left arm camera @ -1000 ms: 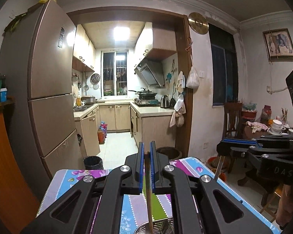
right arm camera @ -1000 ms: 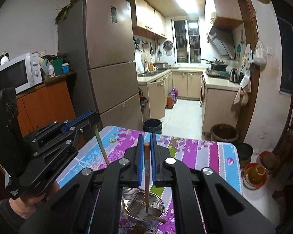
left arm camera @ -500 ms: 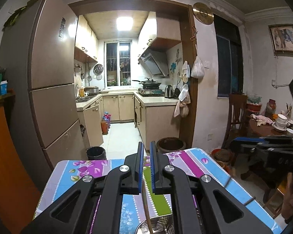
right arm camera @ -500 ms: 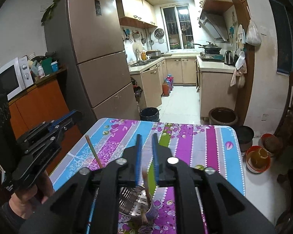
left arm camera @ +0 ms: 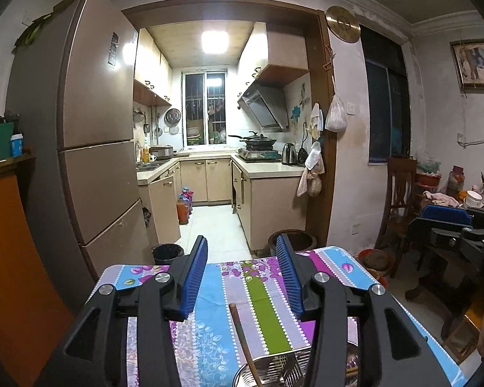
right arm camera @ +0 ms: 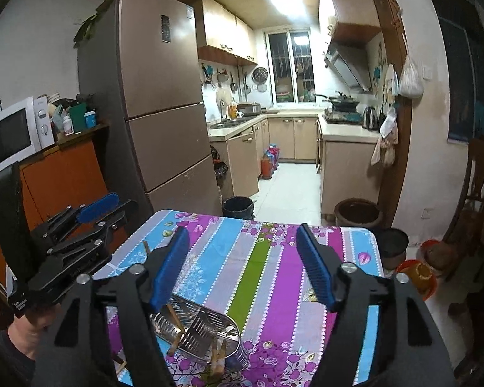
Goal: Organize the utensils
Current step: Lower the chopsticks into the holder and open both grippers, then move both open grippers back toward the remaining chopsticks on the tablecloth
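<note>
A steel slotted utensil holder [right arm camera: 203,335] stands on the striped floral tablecloth [right arm camera: 258,258], just below my right gripper [right arm camera: 242,267], which is open and empty. Wooden chopsticks [right arm camera: 176,338] stand in the holder. In the left wrist view the holder [left arm camera: 274,367] is at the bottom edge with one chopstick [left arm camera: 242,335] sticking up between the open, empty fingers of my left gripper [left arm camera: 243,277]. The left gripper also shows in the right wrist view [right arm camera: 90,222], and the right gripper in the left wrist view [left arm camera: 458,225].
A tall brown fridge [right arm camera: 158,109] and an orange cabinet with a microwave [right arm camera: 13,135] stand left of the table. Bins [right arm camera: 238,208] and a clay pot [right arm camera: 358,216] sit beyond the table's far edge. A wooden chair [left arm camera: 400,193] and cluttered side table are on the right.
Both grippers opened and let go of their chopsticks, which now stand in the holder. Both grippers pulled back and up from the holder.
</note>
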The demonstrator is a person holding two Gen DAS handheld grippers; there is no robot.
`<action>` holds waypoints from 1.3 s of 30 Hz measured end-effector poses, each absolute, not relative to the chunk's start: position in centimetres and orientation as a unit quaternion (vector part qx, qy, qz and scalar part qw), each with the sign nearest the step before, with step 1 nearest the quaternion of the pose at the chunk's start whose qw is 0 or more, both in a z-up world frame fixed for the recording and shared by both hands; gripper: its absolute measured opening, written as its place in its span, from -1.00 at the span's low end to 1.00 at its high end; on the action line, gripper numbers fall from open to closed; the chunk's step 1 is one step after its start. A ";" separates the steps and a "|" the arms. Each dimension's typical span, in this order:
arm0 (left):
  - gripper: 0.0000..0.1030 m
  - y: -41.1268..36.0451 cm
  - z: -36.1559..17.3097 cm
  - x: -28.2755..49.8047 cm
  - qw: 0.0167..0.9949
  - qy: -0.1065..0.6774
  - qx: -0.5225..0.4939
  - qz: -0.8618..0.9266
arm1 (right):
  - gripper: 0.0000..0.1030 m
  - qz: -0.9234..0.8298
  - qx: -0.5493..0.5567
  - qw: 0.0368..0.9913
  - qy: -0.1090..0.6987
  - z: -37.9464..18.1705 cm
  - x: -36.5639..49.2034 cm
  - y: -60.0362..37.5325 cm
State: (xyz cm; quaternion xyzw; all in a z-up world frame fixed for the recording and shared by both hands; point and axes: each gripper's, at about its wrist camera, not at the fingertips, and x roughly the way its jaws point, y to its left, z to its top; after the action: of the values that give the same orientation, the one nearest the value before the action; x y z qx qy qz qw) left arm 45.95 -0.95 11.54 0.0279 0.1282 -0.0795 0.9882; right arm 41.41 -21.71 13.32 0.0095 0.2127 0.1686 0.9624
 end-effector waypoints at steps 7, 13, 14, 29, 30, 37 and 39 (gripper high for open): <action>0.14 0.8 11.2 42.3 0.992 0.108 0.011 -0.066 | 0.53 0.145 -0.014 0.977 0.156 12.5 37.2 -20.7; 0.37 2.2 10.3 36.7 0.995 0.086 0.019 -0.051 | 0.66 0.130 -0.026 0.986 0.099 11.4 31.7 -20.2; 0.40 2.4 10.2 35.8 0.995 0.083 0.020 -0.051 | 0.70 0.126 -0.028 0.988 0.088 11.1 30.3 -20.1; 0.61 6.8 3.0 17.4 0.995 0.079 0.027 -0.063 | 0.74 0.130 -0.047 0.989 0.051 4.9 13.7 -19.6; 0.61 7.3 1.9 16.4 0.994 0.086 0.026 -0.060 | 0.69 0.134 -0.044 0.988 0.056 4.3 13.0 -19.4; 0.61 9.5 -5.3 12.2 0.987 0.146 0.009 -0.061 | -0.45 0.194 -0.024 0.965 0.176 -5.4 9.9 -16.7; 0.61 9.2 -7.1 11.6 0.984 0.163 0.019 -0.066 | -0.48 0.206 -0.018 0.956 0.207 -7.8 9.6 -15.7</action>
State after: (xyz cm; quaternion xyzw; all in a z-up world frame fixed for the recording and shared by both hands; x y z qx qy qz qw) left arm 11.59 9.19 -7.15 0.0189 0.1626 -0.0657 0.9843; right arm 9.64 -15.68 -7.81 -0.0179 0.2073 0.2058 0.9562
